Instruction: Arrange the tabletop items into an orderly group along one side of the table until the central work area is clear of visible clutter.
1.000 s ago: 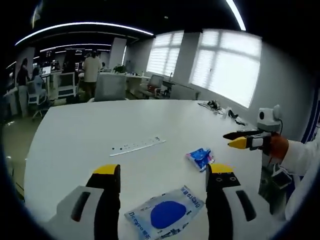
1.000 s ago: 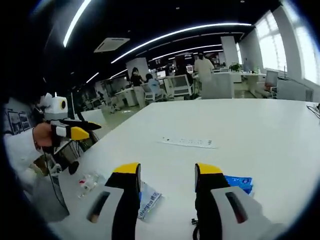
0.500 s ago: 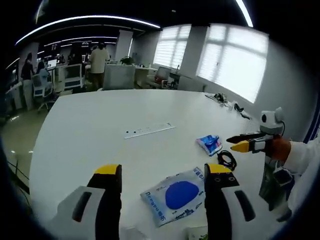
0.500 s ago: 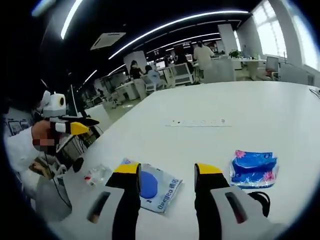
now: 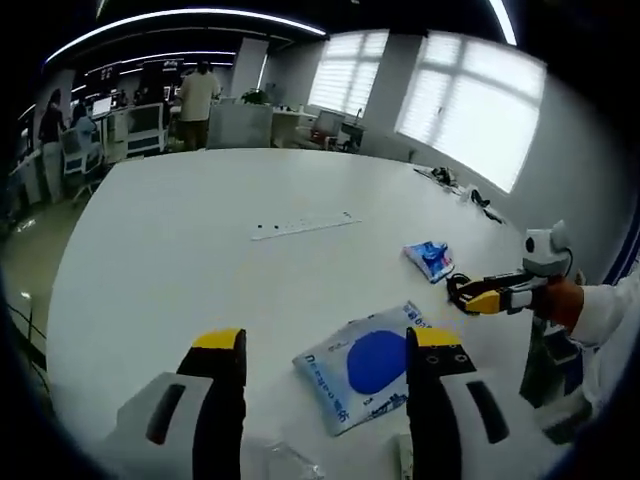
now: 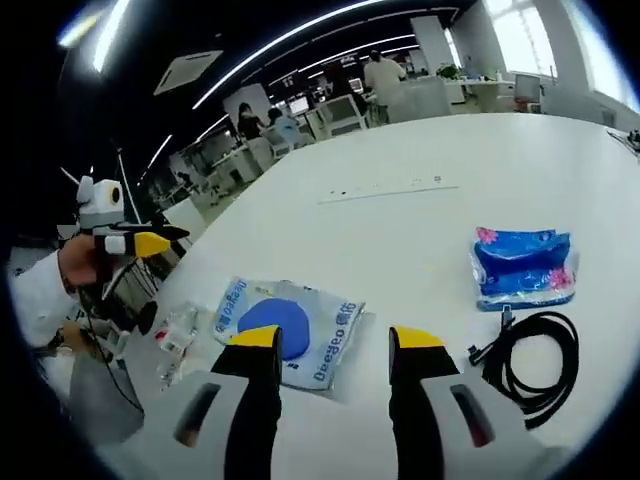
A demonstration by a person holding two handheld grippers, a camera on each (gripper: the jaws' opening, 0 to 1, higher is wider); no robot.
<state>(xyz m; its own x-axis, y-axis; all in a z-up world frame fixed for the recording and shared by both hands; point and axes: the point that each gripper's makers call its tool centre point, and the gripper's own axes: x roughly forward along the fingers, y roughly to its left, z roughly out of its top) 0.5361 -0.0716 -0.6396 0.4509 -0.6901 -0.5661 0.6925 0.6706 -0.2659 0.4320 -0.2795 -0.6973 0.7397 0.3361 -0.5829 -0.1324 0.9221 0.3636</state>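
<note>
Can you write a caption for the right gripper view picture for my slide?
The open right gripper hovers over a white table holding a blue-and-white pouch, a blue tissue pack and a coiled black cable.

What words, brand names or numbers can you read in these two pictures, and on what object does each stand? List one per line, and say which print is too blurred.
"Deeyeo": blue print along the edge of the white and blue flat packet, right gripper view; reading uncertain.
Smaller print on that packet: too blurred.
Blue tissue pack: print too small to read.
White power strip: no legible marking.
</note>
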